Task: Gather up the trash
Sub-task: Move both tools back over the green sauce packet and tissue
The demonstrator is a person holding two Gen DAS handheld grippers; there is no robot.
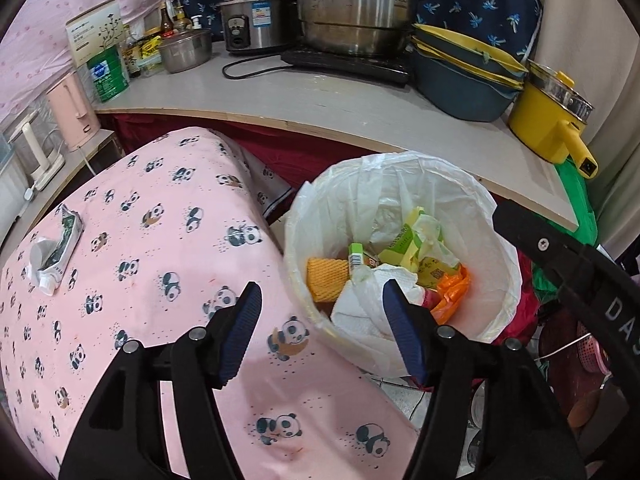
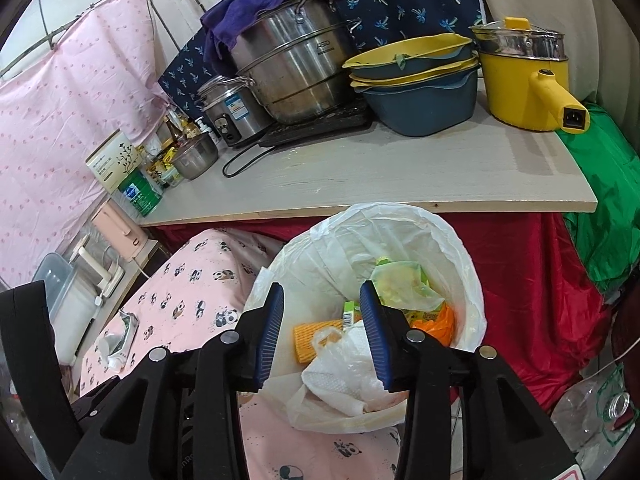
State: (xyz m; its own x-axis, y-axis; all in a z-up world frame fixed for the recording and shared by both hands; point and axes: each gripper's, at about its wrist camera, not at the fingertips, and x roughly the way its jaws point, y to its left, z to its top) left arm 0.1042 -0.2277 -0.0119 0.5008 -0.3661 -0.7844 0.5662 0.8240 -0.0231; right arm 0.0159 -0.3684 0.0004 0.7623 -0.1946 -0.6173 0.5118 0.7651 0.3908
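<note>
Left gripper [image 1: 322,306] open, empty, over bin [image 1: 500,264] rim. Right gripper [image 2: 321,306] partly open, empty, above bin. Crushed carton [image 1: 56,250] at 9 o'clock on pink cloth [image 1: 168,248].

The trash bin [image 1: 404,256] wears a thin, translucent white plastic liner, crinkled and faintly glossy. Inside it lie soft white paper towel [image 1: 360,312], an orange ribbed foam net [image 1: 326,278] and shiny orange plastic film [image 1: 452,292]. Left of the bin, matt pink cloth printed with pandas [image 1: 160,264] carries a crushed, creased carton [image 1: 56,248]. Behind the bin, the pale wood-grain shelf board [image 1: 320,108] looks matt, holding a brushed, reflective steel steamer pot [image 1: 356,12], glossy yellow enamel pot [image 1: 548,120] and smooth blue-and-yellow plastic basins [image 1: 460,80].
</note>
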